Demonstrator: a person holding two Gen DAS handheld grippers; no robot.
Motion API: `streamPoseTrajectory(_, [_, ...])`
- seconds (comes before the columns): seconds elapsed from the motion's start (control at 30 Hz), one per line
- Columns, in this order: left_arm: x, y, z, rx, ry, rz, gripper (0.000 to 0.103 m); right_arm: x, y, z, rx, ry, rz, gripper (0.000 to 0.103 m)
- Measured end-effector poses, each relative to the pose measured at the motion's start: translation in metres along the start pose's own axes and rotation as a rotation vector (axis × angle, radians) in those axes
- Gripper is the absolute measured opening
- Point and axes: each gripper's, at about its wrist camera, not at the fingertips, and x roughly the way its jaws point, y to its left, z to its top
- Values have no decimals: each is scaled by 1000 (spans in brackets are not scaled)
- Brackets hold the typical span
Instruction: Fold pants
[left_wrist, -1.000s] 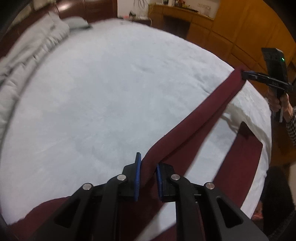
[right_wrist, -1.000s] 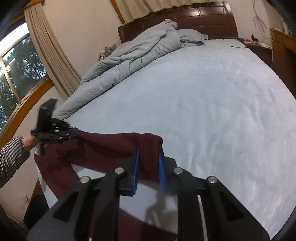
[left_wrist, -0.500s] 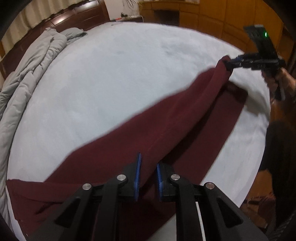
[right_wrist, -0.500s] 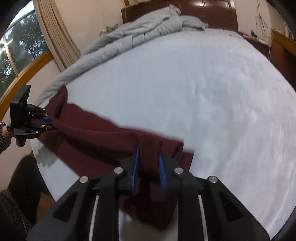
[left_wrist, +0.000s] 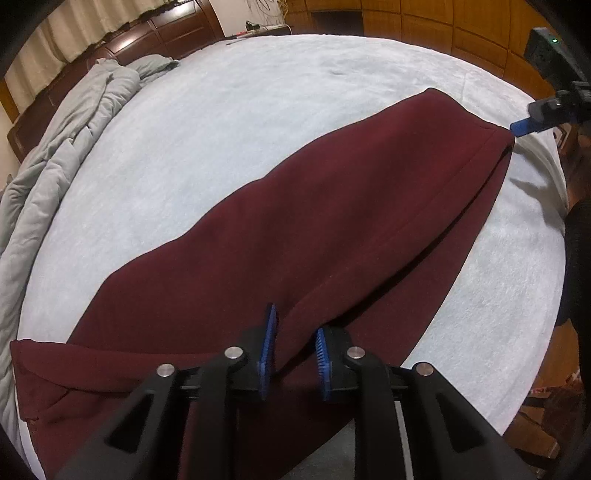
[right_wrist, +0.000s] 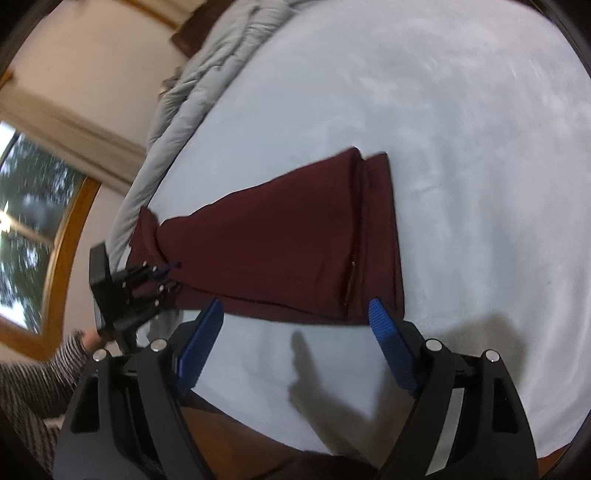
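Note:
Dark maroon pants (left_wrist: 314, 229) lie spread flat on the pale bed (left_wrist: 258, 96), one layer over the other. My left gripper (left_wrist: 293, 354) is shut on the pants' near edge. In the right wrist view the pants (right_wrist: 288, 243) lie folded lengthwise with the left gripper (right_wrist: 162, 275) pinching their left end. My right gripper (right_wrist: 295, 332) is open and empty, just off the pants' near edge. It also shows in the left wrist view (left_wrist: 524, 127), beside the far corner of the pants.
A grey duvet (left_wrist: 62, 147) is bunched along the bed's far side by a dark wooden headboard (left_wrist: 155, 29). Wooden cabinets (left_wrist: 443, 33) stand beyond the bed. A window with a wooden frame (right_wrist: 55, 236) is at the left. The bed's edge is close below my right gripper.
The pants went from hanging stretched between both grippers to lying flat on the bed. My right gripper has opened and let go of its end. The left stays shut.

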Motion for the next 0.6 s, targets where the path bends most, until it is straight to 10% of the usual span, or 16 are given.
streamPoseTrajectory(0.13, [1, 0, 3, -2, 8, 0, 21, 16, -3, 6, 12, 22, -53, 76])
streamPoseTrajectory(0.2, [2, 1, 4, -14, 13, -8, 21, 23, 2, 6, -13, 38, -37, 39])
streamPoseTrajectory(0.27, [1, 2, 5, -28, 20, -23, 21, 29, 7, 8, -32, 54, -77, 28])
streamPoseTrajectory(0.47, [-23, 3, 13, -67, -17, -80, 21, -13, 20, 17, -55, -77, -30, 22])
streamPoseTrajectory(0.6, [-41, -11, 19, -90, -38, -133, 22, -21, 17, 9, -85, -53, -161, 22])
